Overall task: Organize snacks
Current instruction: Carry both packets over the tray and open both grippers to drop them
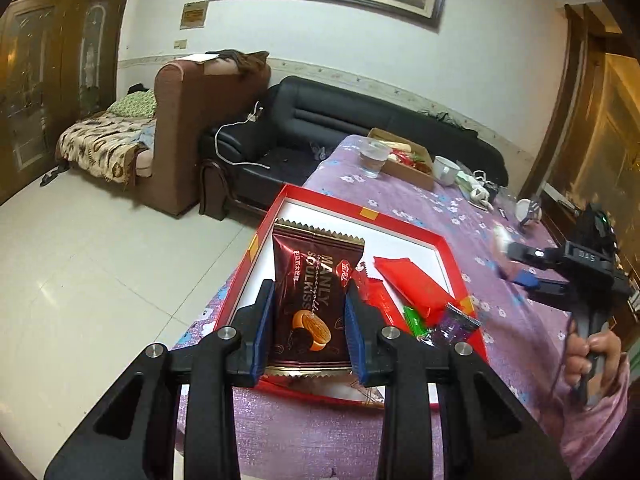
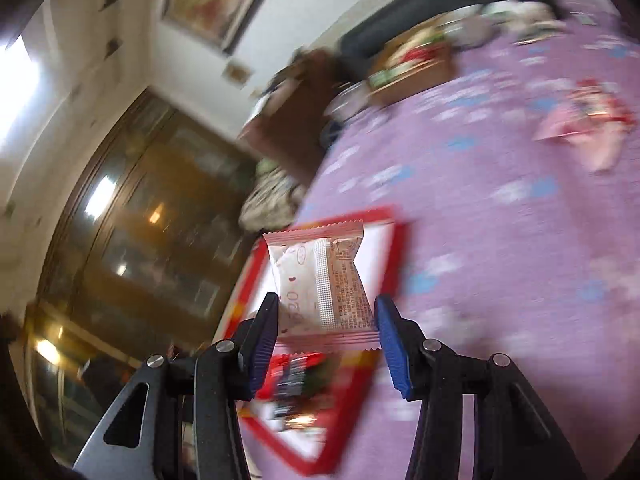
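My left gripper (image 1: 310, 300) is shut on a dark brown "Manly Soulkiss" cookie packet (image 1: 312, 280), held just above a red box (image 1: 360, 210) with a white floor. Inside the box lie red packets (image 1: 412, 284), a green candy (image 1: 416, 322) and a purple candy (image 1: 456, 326). My right gripper (image 2: 326, 304) is shut on a pink-and-white snack packet (image 2: 320, 276) over the same red box (image 2: 400, 248). In the left wrist view the right gripper (image 1: 510, 264) shows blurred at the right, in a person's hand (image 1: 592, 356).
The table has a purple flowered cloth (image 1: 400, 200). At its far end stand a cardboard box of snacks (image 1: 404, 160), a glass of water (image 1: 374, 158) and a white cup (image 1: 444, 170). Another pink packet (image 2: 580, 124) lies on the cloth. A black sofa (image 1: 320, 120) is behind.
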The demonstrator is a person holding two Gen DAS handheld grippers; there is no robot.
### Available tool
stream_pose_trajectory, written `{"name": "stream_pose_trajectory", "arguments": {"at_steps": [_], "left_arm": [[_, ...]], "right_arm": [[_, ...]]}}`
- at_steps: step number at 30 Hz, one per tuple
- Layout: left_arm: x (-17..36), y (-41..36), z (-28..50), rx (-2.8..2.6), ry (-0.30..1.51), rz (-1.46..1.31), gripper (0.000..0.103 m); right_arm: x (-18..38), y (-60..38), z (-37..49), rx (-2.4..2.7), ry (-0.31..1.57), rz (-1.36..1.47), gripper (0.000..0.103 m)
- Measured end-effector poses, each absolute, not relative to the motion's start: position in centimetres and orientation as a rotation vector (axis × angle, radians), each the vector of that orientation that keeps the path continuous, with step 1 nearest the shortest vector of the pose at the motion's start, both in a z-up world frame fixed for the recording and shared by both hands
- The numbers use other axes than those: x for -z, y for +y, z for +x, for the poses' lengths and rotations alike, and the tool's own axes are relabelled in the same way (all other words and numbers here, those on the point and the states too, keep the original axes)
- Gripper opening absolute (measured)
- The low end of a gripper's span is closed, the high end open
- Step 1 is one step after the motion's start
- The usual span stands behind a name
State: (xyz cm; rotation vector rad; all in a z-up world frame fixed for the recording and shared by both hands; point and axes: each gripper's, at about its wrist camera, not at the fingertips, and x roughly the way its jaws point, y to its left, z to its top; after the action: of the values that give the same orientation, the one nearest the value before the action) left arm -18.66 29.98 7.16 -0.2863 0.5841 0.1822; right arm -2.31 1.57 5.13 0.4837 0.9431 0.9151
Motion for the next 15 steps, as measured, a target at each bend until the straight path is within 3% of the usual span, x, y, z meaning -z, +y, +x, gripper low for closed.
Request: {"name": "stream_pose_trajectory", "arguments": {"at_steps": [7, 15], "left_arm": [[-7.3, 30.3, -17.5, -0.134, 0.588, -0.276, 0.03], [-7.9, 28.8, -13.6, -0.084, 0.594, -0.25, 0.03]], "right_arm": [[-5.3, 8.8, -5.1, -1.024, 0.943, 0.341, 0.049], [-5.2, 9.6, -3.1, -1.031, 0.952, 0.34, 0.049]]}}
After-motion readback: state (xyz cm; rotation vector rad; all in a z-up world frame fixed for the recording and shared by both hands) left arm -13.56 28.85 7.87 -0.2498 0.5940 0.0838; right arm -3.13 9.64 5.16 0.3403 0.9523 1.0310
